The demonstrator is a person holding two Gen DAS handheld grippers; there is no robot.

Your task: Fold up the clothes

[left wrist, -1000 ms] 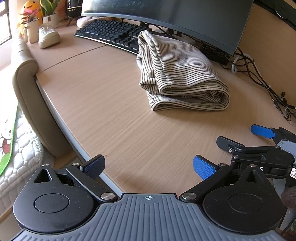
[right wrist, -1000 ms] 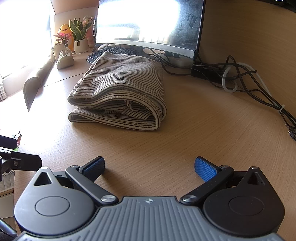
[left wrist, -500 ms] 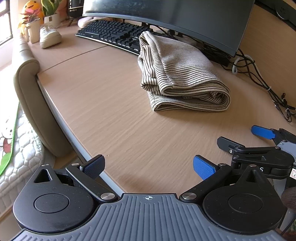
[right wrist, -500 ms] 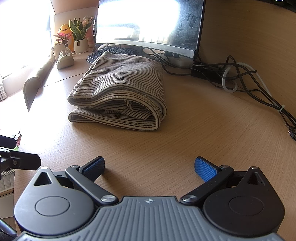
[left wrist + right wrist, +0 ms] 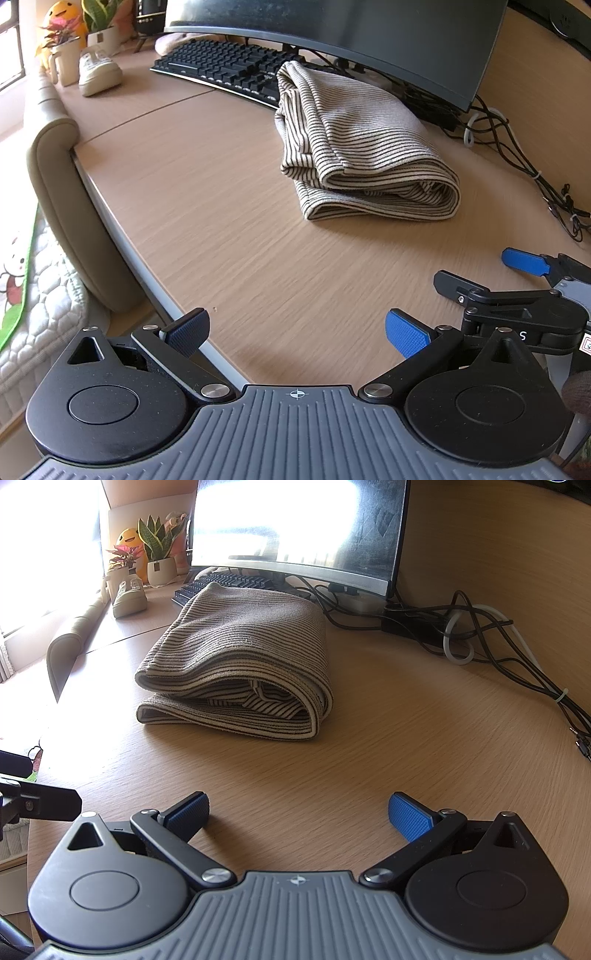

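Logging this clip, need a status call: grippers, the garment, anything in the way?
Left gripper open, empty. Right gripper open, empty. Striped garment folded on desk, untouched, far end against keyboard. Nothing between grippers and garment.

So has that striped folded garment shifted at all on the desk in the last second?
No. The striped garment keeps the same place against the keyboard and monitor behind it; both claws hover open, short of it.

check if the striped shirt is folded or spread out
Folded: the striped garment lies on the desk in stacked layers with a rounded fold.
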